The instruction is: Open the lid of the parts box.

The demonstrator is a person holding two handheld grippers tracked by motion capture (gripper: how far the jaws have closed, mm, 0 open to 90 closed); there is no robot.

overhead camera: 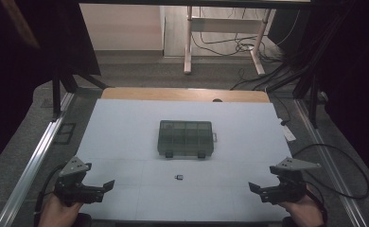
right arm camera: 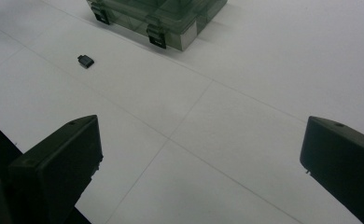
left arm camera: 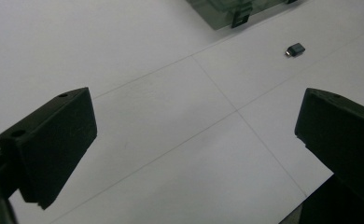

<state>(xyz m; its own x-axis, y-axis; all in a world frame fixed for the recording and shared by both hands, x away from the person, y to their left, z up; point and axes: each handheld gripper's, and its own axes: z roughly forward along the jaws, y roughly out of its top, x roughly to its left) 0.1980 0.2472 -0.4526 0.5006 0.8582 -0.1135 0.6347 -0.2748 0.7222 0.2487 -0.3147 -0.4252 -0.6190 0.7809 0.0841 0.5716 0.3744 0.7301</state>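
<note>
a: what was hard to make out?

b: the small dark part (overhead camera: 179, 177) on the white table (overhead camera: 126, 142). in the high view it was little more than a speck; in the left gripper view (left arm camera: 295, 49) it showed as a flat dark block with a paler tip at one end, and what it was could not be told. the box (overhead camera: 186, 138) was cut off at the top edge of both gripper views, so there only its near wall and two dark latches showed.

a: and the box's contents?

b: hidden. it was a smoky, see-through case with its lid down, split into compartments; nothing inside could be read.

a: where did the part lie?

b: on bare table just in front of the box, apart from it, roughly midway between the two grippers and well clear of both.

a: the tools?

b: the left gripper (overhead camera: 108, 185) sat at the near left corner, the right gripper (overhead camera: 253, 187) at the near right. each had its jaws spread wide with nothing between them, over bare table.
</note>
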